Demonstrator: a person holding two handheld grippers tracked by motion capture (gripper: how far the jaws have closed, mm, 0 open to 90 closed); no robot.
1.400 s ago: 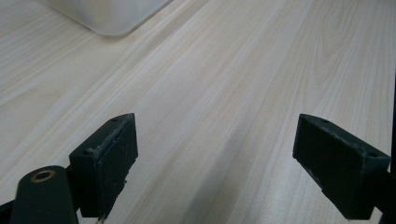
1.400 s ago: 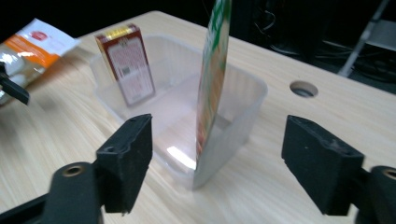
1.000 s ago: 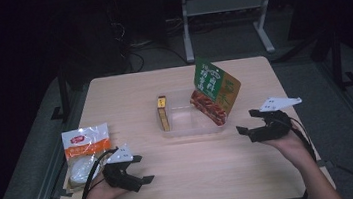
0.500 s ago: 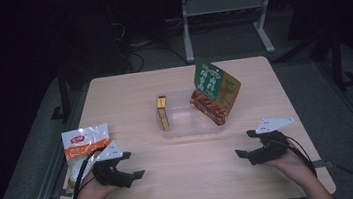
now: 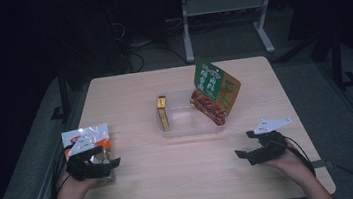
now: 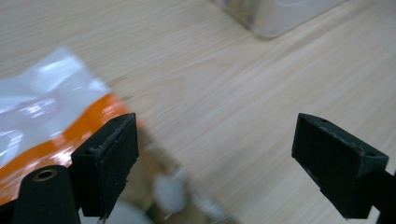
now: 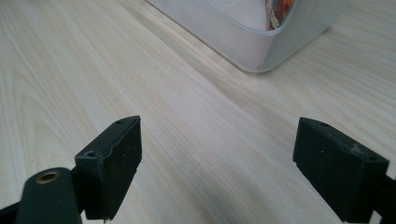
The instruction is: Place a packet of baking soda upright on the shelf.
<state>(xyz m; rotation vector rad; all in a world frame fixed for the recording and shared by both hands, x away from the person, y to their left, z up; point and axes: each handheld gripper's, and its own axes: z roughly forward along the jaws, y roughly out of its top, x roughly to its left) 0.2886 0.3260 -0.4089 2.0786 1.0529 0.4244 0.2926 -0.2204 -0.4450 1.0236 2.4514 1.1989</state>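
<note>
A dim room is noted behind a pale wood tabletop [image 5: 193,173]. The snack bag [image 5: 86,140] lies at the near left, under the spread left tool [image 6: 215,154]. It is judged light, crinkly, slippery; an edge pinch is advised. The right tool [image 7: 217,158] is spread, empty.

You have one clear container [image 5: 187,123] ahead, between your tongs, holding one yellow box [image 5: 163,113] and one green snack bag [image 5: 215,90]; one orange-and-white packet [image 5: 86,141] lies at your left tongs.
</note>
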